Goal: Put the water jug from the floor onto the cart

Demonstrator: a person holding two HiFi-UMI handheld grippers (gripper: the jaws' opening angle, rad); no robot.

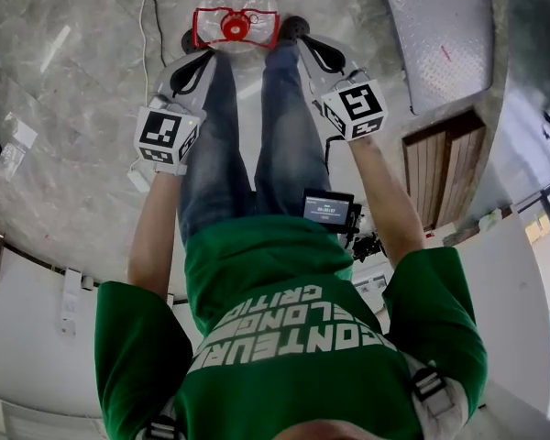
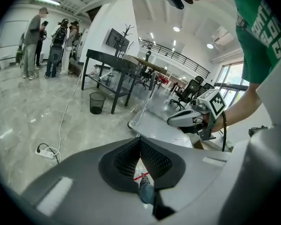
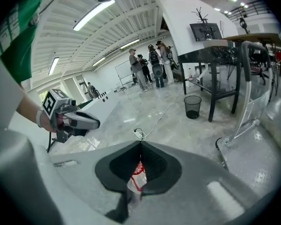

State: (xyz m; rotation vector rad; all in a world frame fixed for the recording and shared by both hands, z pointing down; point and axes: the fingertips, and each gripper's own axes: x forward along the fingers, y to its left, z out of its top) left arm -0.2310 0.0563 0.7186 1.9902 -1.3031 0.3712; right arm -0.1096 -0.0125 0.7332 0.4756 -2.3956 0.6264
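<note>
Down on the marble floor (image 1: 64,90), just in front of the standing person (image 1: 284,337): the water jug (image 1: 236,7), clear, upright, with a red handle (image 1: 236,27) across its top. Not on the cart (image 1: 440,35), a grey plate-metal platform lying near on the floor, off toward the right gripper's side and apart from the jug.

Held low, near either end of that handle: the left gripper (image 1: 204,60) and the right gripper (image 1: 307,46), one in each hand, both angled downward. Too close in the head view to tell contact from a near miss.

Left gripper: pressed together, pinching nothing. Past its closed jaws, only a sliver of red and a bit of blue jeans (image 2: 147,193).

Right gripper: likewise pressed together and empty, with the red handle and the clear plastic of the jug showing just beyond it.

Farther off across the floor: a white power strip (image 2: 46,150) with its cable, a black mesh bin (image 2: 97,102) beside a black desk (image 2: 112,62), and a group of people (image 2: 49,43) standing well away.
</note>
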